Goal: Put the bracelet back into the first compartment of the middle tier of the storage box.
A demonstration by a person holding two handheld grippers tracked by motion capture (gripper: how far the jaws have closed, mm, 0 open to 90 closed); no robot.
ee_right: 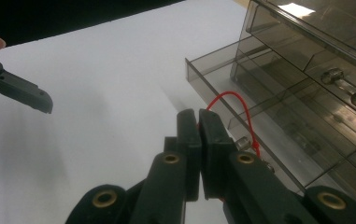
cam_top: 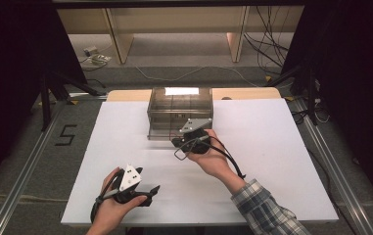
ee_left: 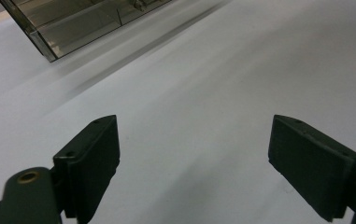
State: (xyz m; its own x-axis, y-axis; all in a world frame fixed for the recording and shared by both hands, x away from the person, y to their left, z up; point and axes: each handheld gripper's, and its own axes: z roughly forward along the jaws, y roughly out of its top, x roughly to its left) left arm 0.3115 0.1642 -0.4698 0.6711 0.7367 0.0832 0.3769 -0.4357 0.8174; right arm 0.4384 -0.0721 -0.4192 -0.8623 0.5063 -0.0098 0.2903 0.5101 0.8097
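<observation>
A smoky clear drawer cabinet (cam_top: 180, 105) stands at the far middle of the white table (cam_top: 272, 161), and its bottom drawer (cam_top: 160, 133) is pulled out toward me. My right gripper (cam_top: 178, 142) sits at that drawer's front. In the right gripper view it (ee_right: 198, 114) is shut on a thin red wire loop (ee_right: 234, 94) that arcs over the open drawer's compartments (ee_right: 259, 116). My left gripper (cam_top: 151, 194) rests low near the table's front left. Its jaws are wide open (ee_left: 194, 154) with only bare table between them.
The cabinet's corner (ee_left: 82, 23) lies ahead of the left gripper. An upper drawer has a clear knob handle (ee_right: 348, 88). Beyond the table are wooden shelf legs (cam_top: 118, 39) and loose cables (cam_top: 267, 49). Metal rails (cam_top: 22, 181) run along both sides.
</observation>
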